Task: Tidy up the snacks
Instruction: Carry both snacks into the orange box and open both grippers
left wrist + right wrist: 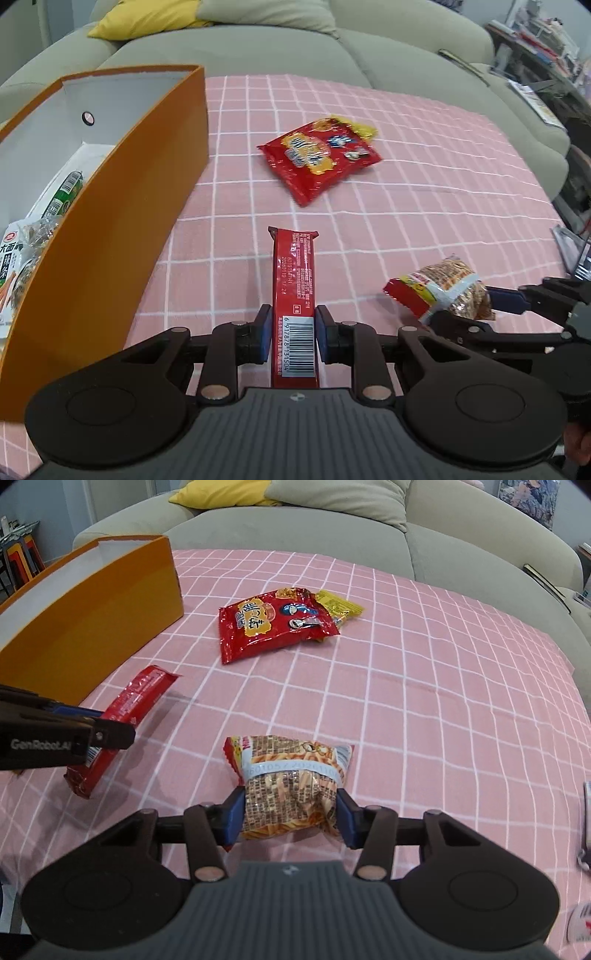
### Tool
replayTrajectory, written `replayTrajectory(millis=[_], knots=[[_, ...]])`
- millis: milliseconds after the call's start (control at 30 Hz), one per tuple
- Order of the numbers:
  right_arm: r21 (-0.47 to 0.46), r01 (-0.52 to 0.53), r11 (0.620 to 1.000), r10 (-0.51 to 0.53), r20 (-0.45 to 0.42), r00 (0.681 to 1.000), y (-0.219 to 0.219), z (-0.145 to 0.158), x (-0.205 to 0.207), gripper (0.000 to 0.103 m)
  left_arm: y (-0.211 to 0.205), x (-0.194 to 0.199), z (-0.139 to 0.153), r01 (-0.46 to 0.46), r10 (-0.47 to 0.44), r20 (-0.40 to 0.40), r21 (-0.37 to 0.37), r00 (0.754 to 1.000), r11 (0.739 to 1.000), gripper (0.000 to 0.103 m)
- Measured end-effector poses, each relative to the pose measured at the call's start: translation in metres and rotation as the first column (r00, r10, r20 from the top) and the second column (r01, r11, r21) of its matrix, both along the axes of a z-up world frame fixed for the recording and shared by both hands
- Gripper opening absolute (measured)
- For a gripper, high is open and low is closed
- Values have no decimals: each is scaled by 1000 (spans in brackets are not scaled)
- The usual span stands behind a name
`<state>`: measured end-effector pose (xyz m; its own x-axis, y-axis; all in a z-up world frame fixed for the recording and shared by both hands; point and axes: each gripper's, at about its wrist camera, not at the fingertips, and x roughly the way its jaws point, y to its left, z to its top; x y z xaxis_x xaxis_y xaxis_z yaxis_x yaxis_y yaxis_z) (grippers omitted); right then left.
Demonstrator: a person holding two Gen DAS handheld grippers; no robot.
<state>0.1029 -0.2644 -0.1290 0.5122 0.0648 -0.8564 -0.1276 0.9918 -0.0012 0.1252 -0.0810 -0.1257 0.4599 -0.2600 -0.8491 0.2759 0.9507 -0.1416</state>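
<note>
My left gripper (293, 325) is shut on a long red snack bar (293, 266), which its blue pads squeeze near the barcode end so that it hangs above the pink checked cloth. In the right wrist view that bar (136, 694) tilts just beside the orange box (92, 609). My right gripper (290, 812) is shut on a crinkly bag of stick snacks (291, 771). The same bag (443, 280) appears low right in the left wrist view. A large red snack bag (317, 155) lies mid-table over a yellow packet (364, 129). The orange box (110, 221) holds several snacks (64, 192).
A pink checked cloth (443, 683) covers the table. Behind it runs a grey-green sofa (258, 48) with a yellow cushion (147, 16). Cluttered shelves (546, 48) stand at the far right. A dark object (587, 819) lies at the cloth's right edge.
</note>
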Motion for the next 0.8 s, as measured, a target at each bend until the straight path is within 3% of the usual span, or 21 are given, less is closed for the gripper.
replayTrajectory(millis=[233, 500, 800], knots=[[14, -13, 1000, 12, 43, 999, 3, 21, -25, 47, 5, -27, 25, -1, 3, 61, -45, 998, 999, 26], [32, -52, 998, 47, 150, 988, 17, 62, -39, 46, 20, -38, 67, -16, 32, 158, -100, 987, 995, 26], [37, -131, 991, 116, 272, 955, 46, 113, -33, 46, 57, -39, 116, -57, 93, 283, -131, 954, 990, 26]])
